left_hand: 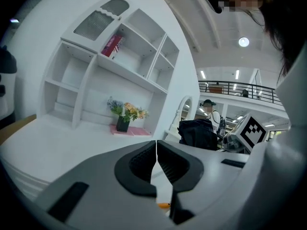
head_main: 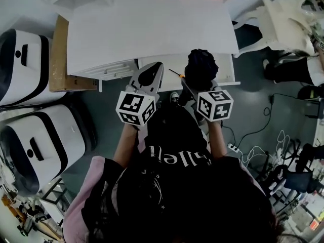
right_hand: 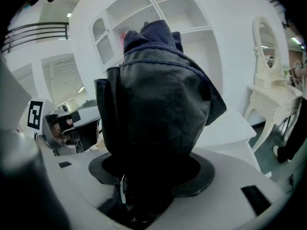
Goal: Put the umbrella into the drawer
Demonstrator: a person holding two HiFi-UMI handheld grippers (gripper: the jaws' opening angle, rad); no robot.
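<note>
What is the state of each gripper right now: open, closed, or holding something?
Left gripper: closed, jaws together with nothing between them.
Right gripper: closed on the dark folded umbrella.

Dark umbrella (right_hand: 158, 104) fabric is covering the jaw tips of the right gripper (right_hand: 144, 181), while the drawer (head_main: 225, 70) is showing only partly, its inside too small to make out.

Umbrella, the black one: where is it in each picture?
Head view: the umbrella is just right of centre, at the front of the white desk.
Left gripper view: a dark bundle right of centre.
Right gripper view: it fills the middle, clamped in the right hand-held gripper.
Shared landmark: the white desk.
</note>
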